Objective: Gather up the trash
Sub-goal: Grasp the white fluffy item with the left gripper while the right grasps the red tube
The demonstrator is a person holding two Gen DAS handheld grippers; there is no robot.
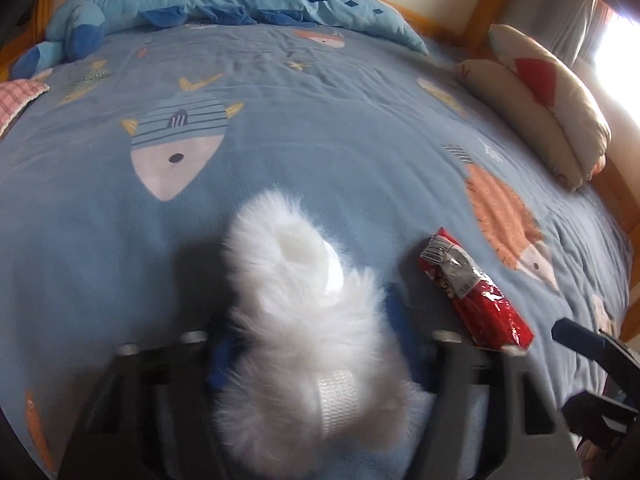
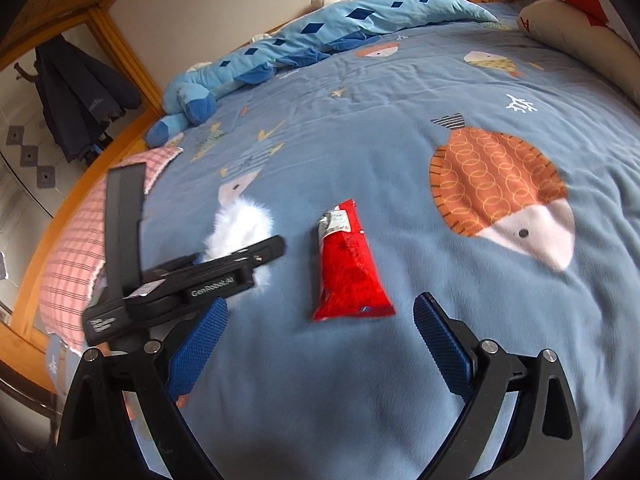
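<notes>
A red snack wrapper (image 2: 350,272) lies flat on the blue fish-print bedspread (image 2: 400,140); it also shows in the left wrist view (image 1: 476,292), to the right of my left gripper. My left gripper (image 1: 308,344) is shut on a white fluffy item (image 1: 304,312) that fills the space between its blue pads and hides most of them. In the right wrist view the left gripper's body (image 2: 192,280) sits left of the wrapper with the white fluff (image 2: 240,228) showing past it. My right gripper (image 2: 320,332) is open and empty, just short of the wrapper's near end.
A long blue plush toy (image 1: 192,4) lies along the far edge of the bed. Cream pillows with red marks (image 1: 548,96) lean at the right. A pink checked pillow (image 2: 80,248) lies at the left by the wooden bed frame (image 2: 120,44). Dark jackets (image 2: 76,96) hang beyond.
</notes>
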